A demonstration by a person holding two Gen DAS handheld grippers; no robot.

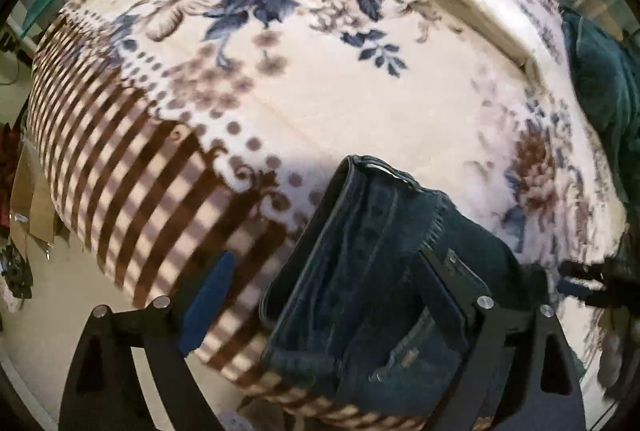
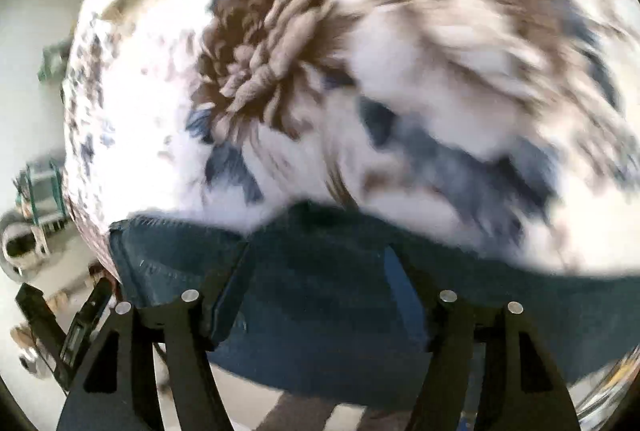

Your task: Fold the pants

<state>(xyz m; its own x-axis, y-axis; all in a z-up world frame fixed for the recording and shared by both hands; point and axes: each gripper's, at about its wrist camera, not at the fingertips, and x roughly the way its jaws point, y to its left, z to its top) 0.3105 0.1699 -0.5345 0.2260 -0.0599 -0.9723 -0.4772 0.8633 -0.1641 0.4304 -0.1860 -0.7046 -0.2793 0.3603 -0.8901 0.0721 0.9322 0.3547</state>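
The jeans (image 1: 360, 271) are sitting folded up into a thick bundle at the lower middle of the left wrist frame, right at the near edge of the bed, on that floral blanket (image 1: 320, 91). In the right wrist frame they run as a dark band across the bottom (image 2: 320, 271), though it's blurry there.

Your left tongs (image 1: 332, 295) are spread wide, straddling the bundle without the pads pressing it. Right tongs (image 2: 320, 295) are spread too, denim showing between the fingers but nothing pinched as far as I can tell.

Looks to me like you're letting go after a fold, so probably near the end. Next you'd want to lift both tongs clear without dragging the top layer, then maybe pat the bundle flat if it springs open.
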